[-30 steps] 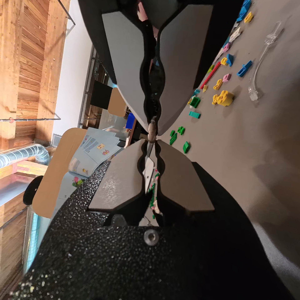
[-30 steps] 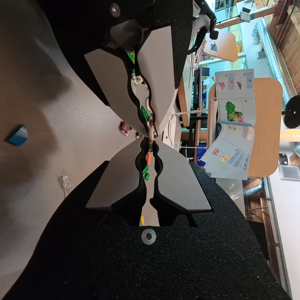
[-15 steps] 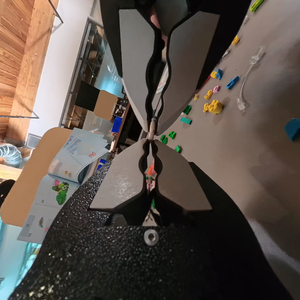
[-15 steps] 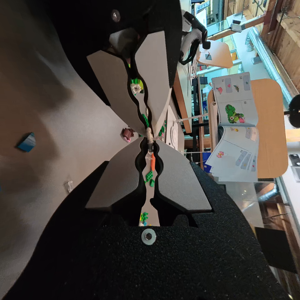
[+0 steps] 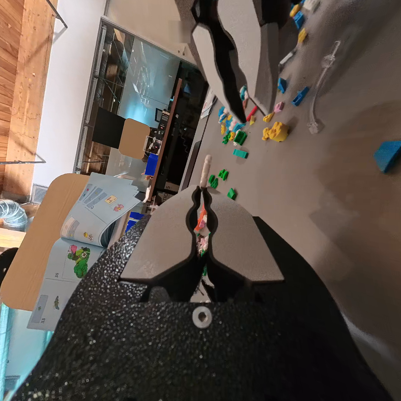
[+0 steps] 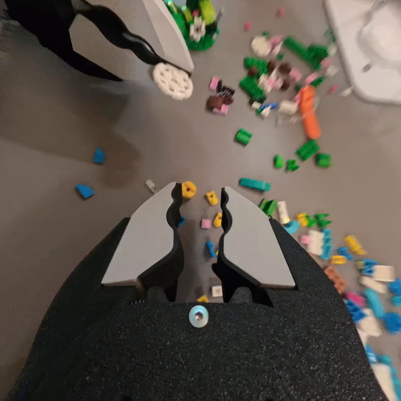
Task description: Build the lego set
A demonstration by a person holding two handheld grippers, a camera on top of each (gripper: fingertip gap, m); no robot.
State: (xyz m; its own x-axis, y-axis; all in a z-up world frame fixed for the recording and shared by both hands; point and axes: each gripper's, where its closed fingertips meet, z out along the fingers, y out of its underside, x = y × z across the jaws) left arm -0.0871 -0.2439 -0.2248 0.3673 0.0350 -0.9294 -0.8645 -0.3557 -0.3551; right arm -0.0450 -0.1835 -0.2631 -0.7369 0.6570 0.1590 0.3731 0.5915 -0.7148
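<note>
clamping a white round plate (image 5: 205, 171) edge-on, the left gripper (image 5: 201, 189) is held up while the right gripper (image 6: 200, 191), fingers parted and empty, is judged to be seeking the next piece.

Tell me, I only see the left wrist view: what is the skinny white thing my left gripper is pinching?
Observer: The right wrist view shows its face. It is a round white plate with a bumpy top, and the left gripper holds it by its edge.
Operator: What is under the right gripper?
Observer: The right gripper is open and empty. A yellow ring piece lies on the table right by one fingertip.
Operator: Is anything built already?
Observer: Yes. A green build with a white flower sits beyond the left gripper, which partly hides it.
</note>
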